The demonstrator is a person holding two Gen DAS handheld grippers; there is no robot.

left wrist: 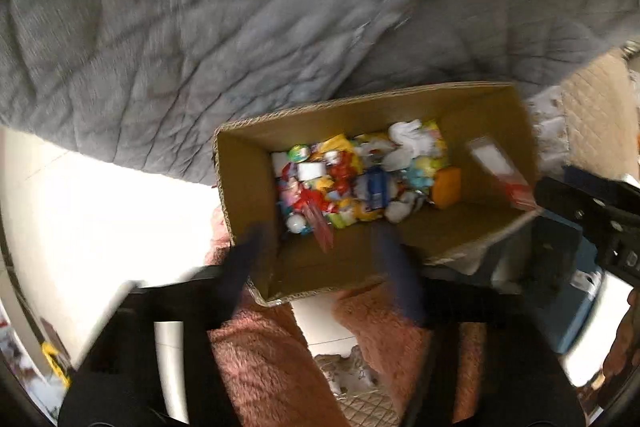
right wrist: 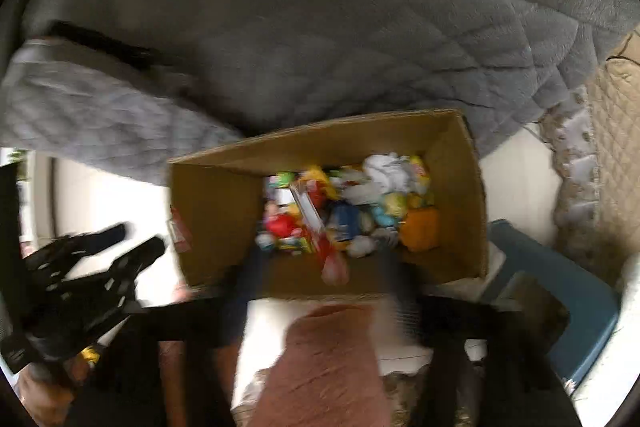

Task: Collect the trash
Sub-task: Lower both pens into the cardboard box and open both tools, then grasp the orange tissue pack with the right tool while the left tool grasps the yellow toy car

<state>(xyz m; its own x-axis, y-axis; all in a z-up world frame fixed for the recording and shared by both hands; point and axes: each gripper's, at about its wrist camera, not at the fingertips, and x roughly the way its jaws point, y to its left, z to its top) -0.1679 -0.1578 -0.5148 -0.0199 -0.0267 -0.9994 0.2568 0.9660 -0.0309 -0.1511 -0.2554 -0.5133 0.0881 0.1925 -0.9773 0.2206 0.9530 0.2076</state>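
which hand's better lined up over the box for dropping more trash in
Right, likely: the cardboard box sits centred under the open right gripper, while the open left gripper hangs nearer its left corner.

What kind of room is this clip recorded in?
Probably a bedroom at home: a grey quilted blanket drapes over what looks like a bed, above a pale floor. A cardboard box of colourful wrappers sits beside it.
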